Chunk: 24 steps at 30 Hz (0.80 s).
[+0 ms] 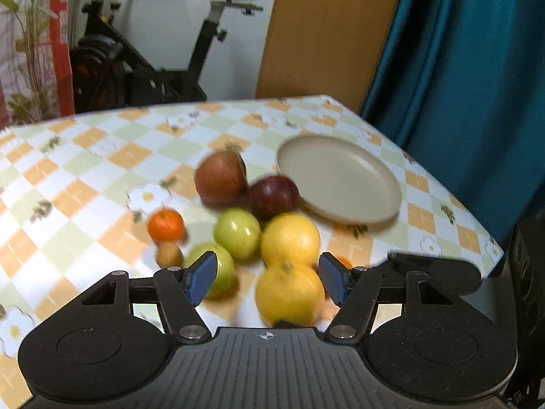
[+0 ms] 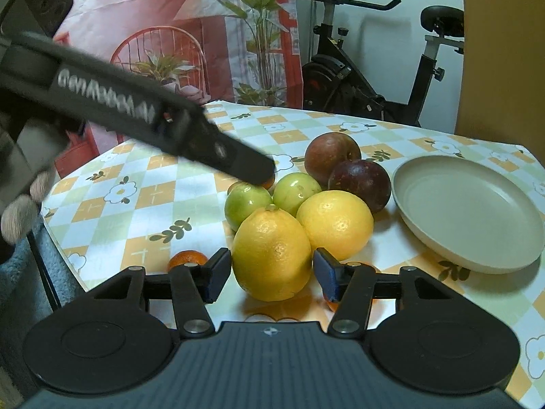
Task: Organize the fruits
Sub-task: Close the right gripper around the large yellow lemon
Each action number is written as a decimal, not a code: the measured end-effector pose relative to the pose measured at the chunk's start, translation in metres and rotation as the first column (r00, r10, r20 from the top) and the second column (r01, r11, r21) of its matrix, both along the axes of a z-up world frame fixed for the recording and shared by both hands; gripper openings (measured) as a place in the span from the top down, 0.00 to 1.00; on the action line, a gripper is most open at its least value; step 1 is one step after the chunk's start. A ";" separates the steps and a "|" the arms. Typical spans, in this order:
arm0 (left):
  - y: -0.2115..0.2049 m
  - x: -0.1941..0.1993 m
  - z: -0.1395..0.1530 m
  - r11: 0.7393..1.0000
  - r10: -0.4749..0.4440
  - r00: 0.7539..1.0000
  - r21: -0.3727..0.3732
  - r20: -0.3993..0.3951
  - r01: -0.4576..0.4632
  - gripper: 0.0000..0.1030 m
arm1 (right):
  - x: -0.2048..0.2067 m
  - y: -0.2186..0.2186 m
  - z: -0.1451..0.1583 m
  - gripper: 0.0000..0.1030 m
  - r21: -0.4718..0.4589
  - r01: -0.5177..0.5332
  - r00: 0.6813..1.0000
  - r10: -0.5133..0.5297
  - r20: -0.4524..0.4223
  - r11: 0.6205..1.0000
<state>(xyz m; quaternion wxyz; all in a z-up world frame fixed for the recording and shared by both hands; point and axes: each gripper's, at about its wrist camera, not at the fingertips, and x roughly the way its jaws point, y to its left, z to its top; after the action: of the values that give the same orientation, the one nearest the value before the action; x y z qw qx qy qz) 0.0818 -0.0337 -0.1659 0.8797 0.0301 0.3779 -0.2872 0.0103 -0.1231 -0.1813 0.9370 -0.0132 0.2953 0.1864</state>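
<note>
A pile of fruit lies on the checked tablecloth: two red apples (image 2: 332, 155), two green apples (image 2: 247, 202), two yellow citrus fruits and small tangerines (image 2: 187, 259). My right gripper (image 2: 270, 277) is low at the near side of the pile. Its blue pads press both sides of the nearest yellow citrus (image 2: 272, 255), which rests on the cloth. My left gripper (image 1: 269, 279) hangs open over the pile and is blurred; a green apple (image 1: 221, 272) and a yellow citrus (image 1: 289, 294) lie under it. In the right wrist view the left gripper (image 2: 262, 172) reaches in from the left, above the far green apples.
An empty beige plate (image 2: 442, 238) sits right of the pile, near the table's right edge (image 1: 477, 235). A small brown fruit (image 1: 169, 255) and a tangerine (image 1: 166, 225) lie left of the pile. An exercise bike, a plant, a blue curtain (image 1: 460, 85) and a person's hand (image 2: 20, 214) surround the table.
</note>
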 end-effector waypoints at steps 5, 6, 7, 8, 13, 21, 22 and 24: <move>0.001 0.003 -0.013 1.000 -0.003 0.999 -0.014 -0.049 0.003 0.34 | 0.001 0.002 -0.001 0.45 -0.015 -0.005 1.000 0.004 -0.002 1.000; 0.002 0.004 -0.014 1.000 -0.002 0.998 -0.019 -0.057 0.000 0.34 | 0.001 0.002 -0.002 0.45 -0.014 -0.005 1.000 0.005 -0.007 1.000; 0.002 0.005 -0.016 1.000 0.000 0.998 -0.025 -0.067 -0.001 0.34 | 0.002 0.003 -0.003 0.45 -0.016 -0.005 1.000 0.005 -0.012 1.000; 0.003 0.006 -0.018 1.000 0.001 0.997 -0.030 -0.077 -0.003 0.34 | 0.003 0.003 -0.003 0.45 -0.018 -0.005 1.000 0.005 -0.014 1.000; 0.005 0.011 -0.027 0.997 0.002 0.991 -0.075 -0.131 -0.012 0.36 | 0.003 0.003 -0.004 0.44 -0.020 -0.006 1.000 0.006 -0.014 1.000; 0.004 0.013 -0.030 0.993 -0.014 0.988 -0.114 -0.153 -0.003 0.48 | 0.004 0.003 -0.005 0.45 -0.026 -0.008 1.000 0.008 -0.007 1.000; 0.004 0.013 -0.030 0.993 -0.014 0.988 -0.117 -0.154 -0.004 0.48 | 0.004 0.003 -0.005 0.45 -0.025 -0.008 1.000 0.008 -0.008 1.000; 0.005 0.013 -0.030 0.993 -0.013 0.988 -0.119 -0.156 -0.006 0.49 | 0.004 0.003 -0.005 0.45 -0.023 -0.009 1.000 0.008 -0.007 1.000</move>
<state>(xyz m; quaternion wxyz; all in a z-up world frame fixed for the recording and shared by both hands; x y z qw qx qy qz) 0.0951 -0.0284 -0.1961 0.8470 -0.0446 0.4278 -0.3123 0.0141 -0.1200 -0.1862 0.9349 -0.0244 0.3005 0.1871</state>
